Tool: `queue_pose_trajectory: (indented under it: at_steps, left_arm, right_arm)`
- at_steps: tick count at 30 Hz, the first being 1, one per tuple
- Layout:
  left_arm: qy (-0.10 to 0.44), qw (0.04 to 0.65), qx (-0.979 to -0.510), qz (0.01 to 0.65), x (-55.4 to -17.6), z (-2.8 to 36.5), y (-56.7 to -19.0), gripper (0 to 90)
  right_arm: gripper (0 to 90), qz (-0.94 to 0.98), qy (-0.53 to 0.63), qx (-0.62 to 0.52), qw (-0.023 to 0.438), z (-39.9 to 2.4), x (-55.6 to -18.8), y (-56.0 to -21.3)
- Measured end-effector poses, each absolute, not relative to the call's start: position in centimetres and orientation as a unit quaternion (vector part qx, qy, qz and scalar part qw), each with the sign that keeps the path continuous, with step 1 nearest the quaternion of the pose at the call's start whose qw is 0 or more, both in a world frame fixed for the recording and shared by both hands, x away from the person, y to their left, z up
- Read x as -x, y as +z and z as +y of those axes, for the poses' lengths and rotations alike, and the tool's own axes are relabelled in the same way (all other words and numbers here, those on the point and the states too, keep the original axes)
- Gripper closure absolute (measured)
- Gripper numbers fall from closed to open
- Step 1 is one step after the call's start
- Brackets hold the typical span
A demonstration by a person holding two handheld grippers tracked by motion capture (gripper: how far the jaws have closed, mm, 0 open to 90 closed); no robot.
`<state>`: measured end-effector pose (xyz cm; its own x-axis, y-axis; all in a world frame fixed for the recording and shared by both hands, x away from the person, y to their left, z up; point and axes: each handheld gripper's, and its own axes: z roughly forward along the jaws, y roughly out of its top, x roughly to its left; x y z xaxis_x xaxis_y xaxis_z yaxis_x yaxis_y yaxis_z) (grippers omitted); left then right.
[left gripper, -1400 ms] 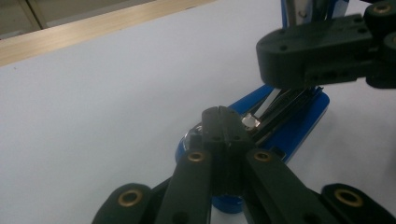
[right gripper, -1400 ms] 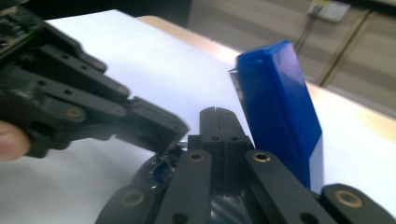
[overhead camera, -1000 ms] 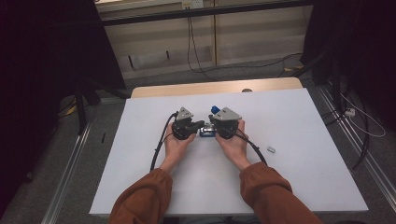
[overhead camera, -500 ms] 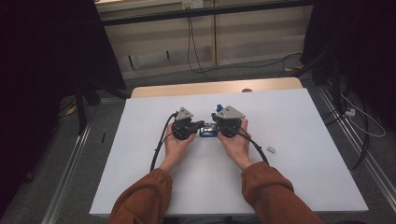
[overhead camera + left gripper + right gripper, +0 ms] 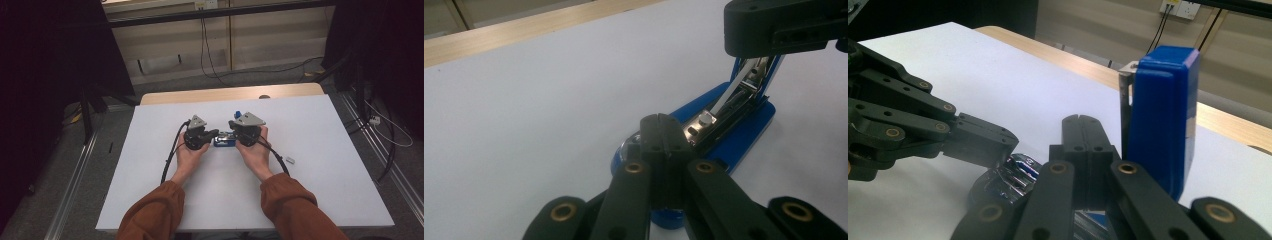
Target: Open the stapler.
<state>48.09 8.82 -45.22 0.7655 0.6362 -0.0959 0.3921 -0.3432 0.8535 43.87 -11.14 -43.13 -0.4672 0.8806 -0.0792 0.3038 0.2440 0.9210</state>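
On the white table [image 5: 320, 165], blue stapler [image 5: 744, 132] hinged open, both grippers' jaws together.

Stapler [image 5: 744, 125] — glossy blue plastic, shiny metal.

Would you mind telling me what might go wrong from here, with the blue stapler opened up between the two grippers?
1. The stapler's blue top stands upright and looks unheld; it may snap back down onto the shut right hand-held gripper.
2. The shut left hand-held gripper only presses on the stapler's front end, so the base could slide on the smooth white table.
3. The small grey piece lies near the right forearm and its cable, and could be swept off.
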Motion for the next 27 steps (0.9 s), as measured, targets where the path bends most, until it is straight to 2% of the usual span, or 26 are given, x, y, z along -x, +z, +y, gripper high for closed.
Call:
queue_pose_trajectory:
  at_steps: [27]
  left_arm:
    - [0.130, 0.478, -0.809, 0.315, -48.05, 8.81, -45.26, 90.0]
  right_arm:
    - [90.0, 0.717, 0.462, -0.414, 0.317, -11.65, -43.71, -43.02]
